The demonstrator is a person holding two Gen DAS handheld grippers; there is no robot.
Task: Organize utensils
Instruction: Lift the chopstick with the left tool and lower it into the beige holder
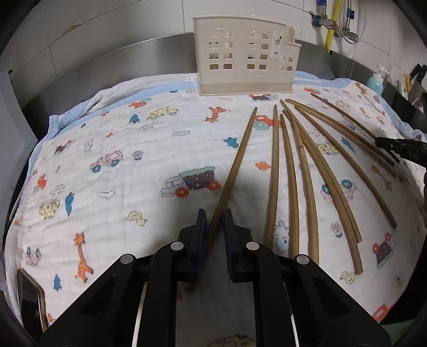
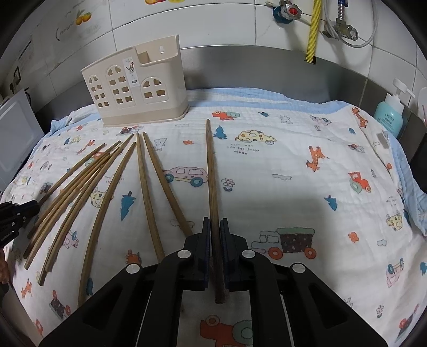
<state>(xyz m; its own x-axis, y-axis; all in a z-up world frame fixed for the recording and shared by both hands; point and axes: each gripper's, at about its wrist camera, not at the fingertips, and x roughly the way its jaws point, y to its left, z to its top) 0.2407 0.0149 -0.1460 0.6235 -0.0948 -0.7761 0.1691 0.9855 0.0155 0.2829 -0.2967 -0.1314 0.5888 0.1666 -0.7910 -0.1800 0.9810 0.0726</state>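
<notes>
On steel counter (image 2: 267,57): printed cloth (image 2: 307,192) (tiled wall (image 2: 213,24))

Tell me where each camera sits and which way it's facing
Left wrist: on the left tongs, angled down the cloth toward the beige holder; tongs clamp a chopstick.
Right wrist: on the right tongs, same heading; clamp another chopstick.
Shared: holder, fanned loose chopsticks, each other's tongs at frame edge.

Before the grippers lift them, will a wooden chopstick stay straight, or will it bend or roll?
The chopstick in the right gripper looks like stiff, thin wood, so it probably stays straight. Gripped near one end, its long free part may tilt or pivot. It is slim and light, so it might roll on the cloth if dropped.
</notes>
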